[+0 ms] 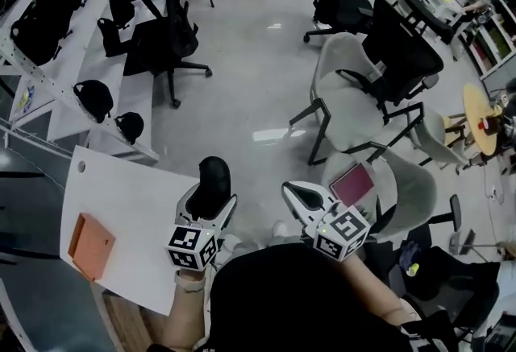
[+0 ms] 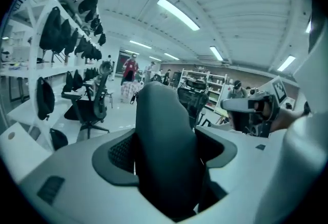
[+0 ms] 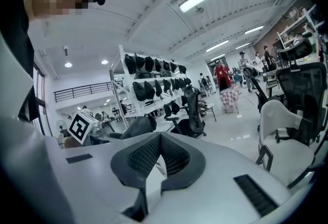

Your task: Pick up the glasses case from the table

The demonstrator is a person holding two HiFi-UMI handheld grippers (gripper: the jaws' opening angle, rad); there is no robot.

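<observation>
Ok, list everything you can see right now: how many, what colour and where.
glasses case: one, black, clamped in the left gripper
table: one, white, lower left
flat pad: one, orange, near the table's left edge
office chairs: several, black, on the floor beyond
shell chairs: a few, pale grey, right of centre
flat item: one, maroon, on the nearest grey chair
bags: many, black, on the left shelves
left gripper: one, white, shut on the case
right gripper: one, white, shut, empty
</observation>
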